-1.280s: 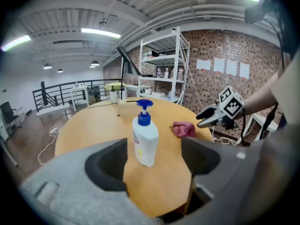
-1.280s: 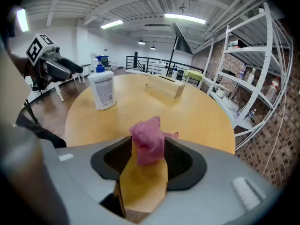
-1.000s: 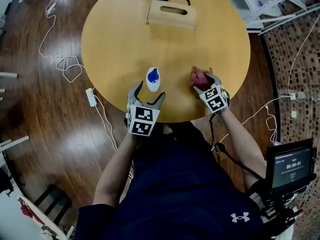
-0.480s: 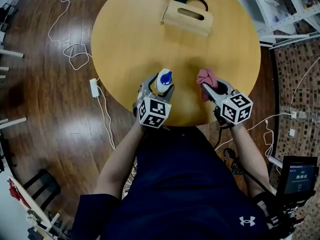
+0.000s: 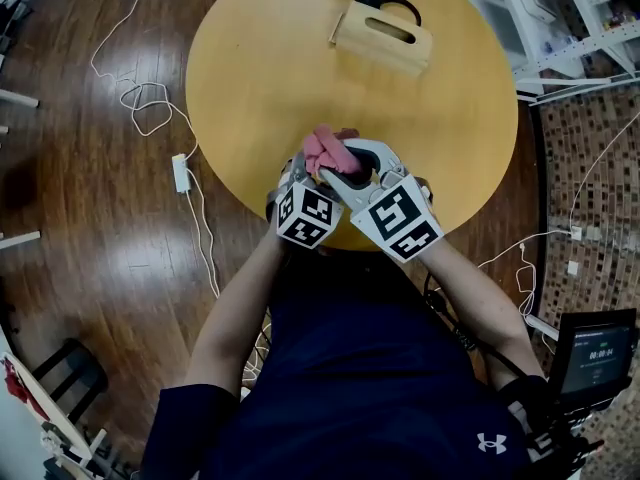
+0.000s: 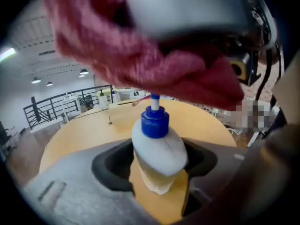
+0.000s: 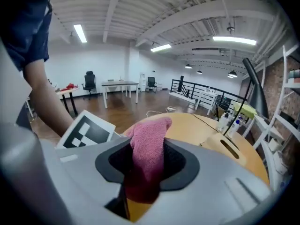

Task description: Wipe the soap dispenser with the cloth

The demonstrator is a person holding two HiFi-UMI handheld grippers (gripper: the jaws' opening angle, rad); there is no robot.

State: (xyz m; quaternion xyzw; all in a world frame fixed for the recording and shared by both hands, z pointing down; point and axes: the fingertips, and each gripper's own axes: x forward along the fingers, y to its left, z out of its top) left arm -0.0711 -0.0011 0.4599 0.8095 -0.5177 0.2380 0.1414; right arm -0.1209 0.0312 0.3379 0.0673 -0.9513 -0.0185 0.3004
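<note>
The white soap dispenser with its blue pump cap stands between the jaws of my left gripper, which closed on its body during the last second and is shut on it. The pink cloth hangs in my right gripper, whose jaws also just closed and are shut on it. In the head view the cloth lies over the top of the dispenser and hides it. There my right gripper crosses over my left gripper at the near edge of the round wooden table.
A wooden box with a slot sits at the table's far side, with a black cable behind it. A white power strip and loose white cables lie on the floor at the left. A small screen is at lower right.
The left gripper closed on the dispenser. The right gripper took the cloth off the table, rose and swung left until the cloth sits over the dispenser's top.
</note>
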